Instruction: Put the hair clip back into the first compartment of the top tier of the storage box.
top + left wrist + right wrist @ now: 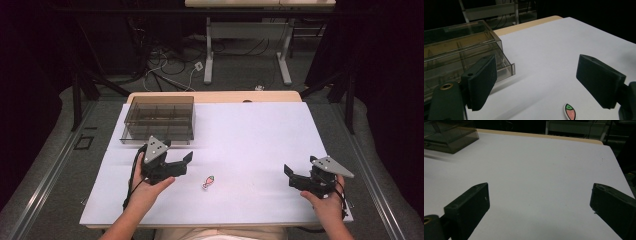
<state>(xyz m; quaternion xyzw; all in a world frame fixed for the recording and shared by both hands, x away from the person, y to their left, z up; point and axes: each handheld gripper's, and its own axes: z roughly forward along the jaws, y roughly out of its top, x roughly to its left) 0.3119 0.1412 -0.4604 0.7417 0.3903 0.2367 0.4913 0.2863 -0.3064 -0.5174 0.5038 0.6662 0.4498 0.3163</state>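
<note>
- Currently the work looks to be at its approach step: the left hand-held gripper (176, 161) hovers over the white table (250, 140), jaws spread wide, nothing between them.
- The small carrot-shaped piece (208, 182), pink with a green tip, lies flat on the table just right of that gripper and nearer the person; in the left gripper view it sits low, near the right jaw and outside the gap (569, 112).
- The right hand-held gripper (291, 177) rests well apart at the table's right side, jaws also wide open and holding nothing; bare table lies ahead of it.
- A smoky clear compartment box (158, 119) stands at the far left of the table, just beyond the left gripper. Its cells look empty, though the tint makes that hard to confirm.
- Judgement: the pick is not yet made. The next move calls for the left gripper to swing toward the piece, drop low, straddle it and close gently, since it is thin and flat against the surface.
- Likely destination is 1 of the box's compartments.
</note>
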